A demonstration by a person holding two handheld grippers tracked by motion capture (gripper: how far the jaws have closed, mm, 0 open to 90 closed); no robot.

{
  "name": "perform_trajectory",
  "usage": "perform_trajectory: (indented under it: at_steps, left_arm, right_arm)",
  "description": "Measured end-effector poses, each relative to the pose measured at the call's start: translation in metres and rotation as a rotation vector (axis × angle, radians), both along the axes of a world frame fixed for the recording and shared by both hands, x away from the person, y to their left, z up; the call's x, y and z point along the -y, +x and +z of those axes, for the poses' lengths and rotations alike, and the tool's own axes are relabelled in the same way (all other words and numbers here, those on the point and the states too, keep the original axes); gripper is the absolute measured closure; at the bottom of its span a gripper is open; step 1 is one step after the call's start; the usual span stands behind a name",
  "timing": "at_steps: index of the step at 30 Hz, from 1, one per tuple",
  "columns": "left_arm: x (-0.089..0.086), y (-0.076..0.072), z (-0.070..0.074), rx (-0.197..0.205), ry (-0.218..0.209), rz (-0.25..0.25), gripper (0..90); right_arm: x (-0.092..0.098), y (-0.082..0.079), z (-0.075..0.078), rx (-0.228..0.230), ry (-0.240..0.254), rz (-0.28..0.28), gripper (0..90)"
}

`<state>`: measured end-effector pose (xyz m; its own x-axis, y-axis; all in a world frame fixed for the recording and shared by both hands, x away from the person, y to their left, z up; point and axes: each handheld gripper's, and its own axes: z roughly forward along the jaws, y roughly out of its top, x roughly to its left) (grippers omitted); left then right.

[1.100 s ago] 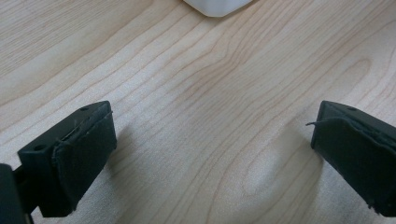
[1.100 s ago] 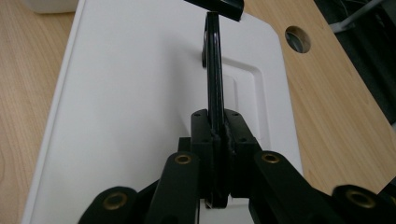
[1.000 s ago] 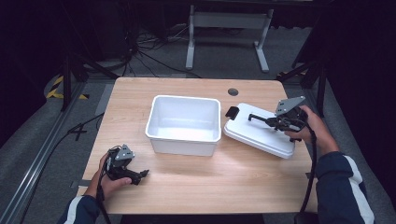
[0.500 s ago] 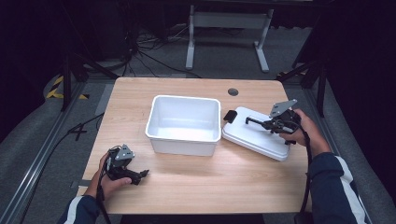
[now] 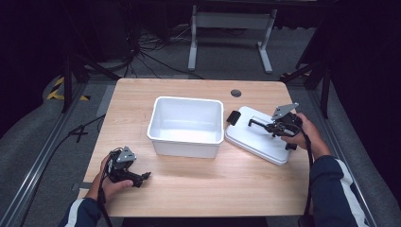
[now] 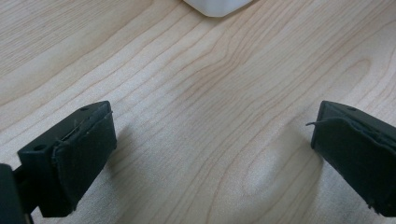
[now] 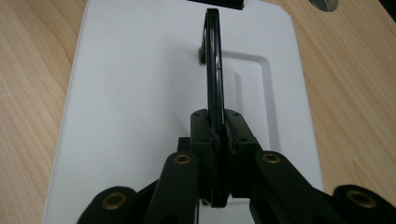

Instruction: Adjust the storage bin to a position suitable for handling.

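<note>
The right gripper (image 7: 215,140) is clamped on the black handle (image 7: 212,70) of the white lid (image 5: 257,135), which lies flat on the surface (image 5: 213,184) beside the white bin (image 5: 186,125), its long axis running diagonally. The left gripper (image 6: 210,154) rests wide open, holding nothing.

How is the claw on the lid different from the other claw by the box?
The right claw is pinched shut on the lid's black handle; the left claw is wide open with nothing between its fingers. The right claw sits over the white lid, right of the white box; the left claw rests on the bare wooden table, in front of the box's left corner. Both are black, and a hand holds each.
</note>
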<state>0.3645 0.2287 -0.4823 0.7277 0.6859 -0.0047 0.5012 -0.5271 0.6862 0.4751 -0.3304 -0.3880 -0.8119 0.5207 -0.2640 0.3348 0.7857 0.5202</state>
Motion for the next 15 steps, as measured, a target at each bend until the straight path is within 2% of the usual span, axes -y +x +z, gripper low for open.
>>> perform_trajectory:
  at_steps: [6,10,15]
  left_arm:
    - [0.0000,0.0000,0.0000,0.000,0.000,0.000,0.5]
    - [0.0000,0.0000,0.0000,0.000,0.000,0.000,0.5]
    - [0.0000,0.0000,-0.0001,0.001,-0.001,0.000,0.5]
  right_arm:
    - [0.0004,0.0012,-0.0025,-0.005,-0.009,-0.015,82.9]
    - [0.0018,0.0002,-0.0013,-0.001,0.028,-0.022,80.7]
    - [0.0028,-0.0002,-0.0008,0.001,0.028,-0.029,80.6]
